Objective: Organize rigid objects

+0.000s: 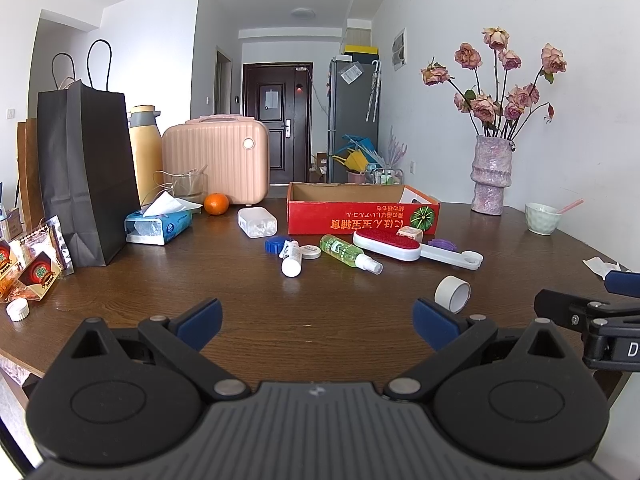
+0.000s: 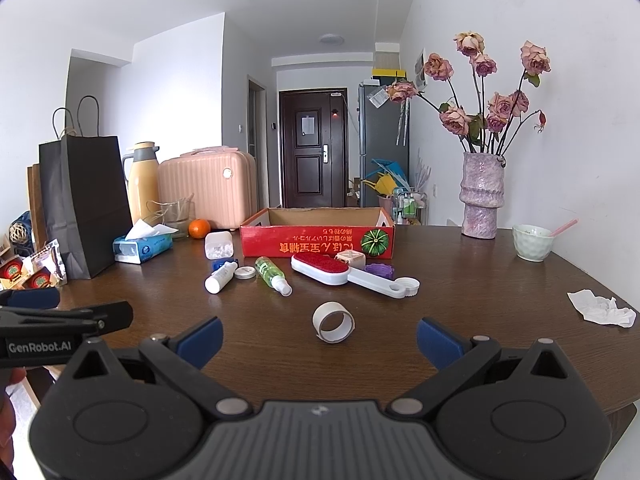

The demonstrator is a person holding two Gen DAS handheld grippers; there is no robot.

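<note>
White tape roll sitting at twelve o'clock of spread-wide right gripper, bore facing it; left gripper gaping too, farther off.

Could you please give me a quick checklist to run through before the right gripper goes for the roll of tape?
1. Right gripper jaws open and holding nothing: ok.
2. Left gripper jaws open and holding nothing: ok.
3. Tape roll lies alone on the table, apart from the other items: ok.
4. Tape roll sits ahead, between the right gripper's fingers' line: ok.
5. Red cardboard box is open on top, ready to receive items: ok.
6. Room inside the box: cannot tell, its floor is hidden.
</note>
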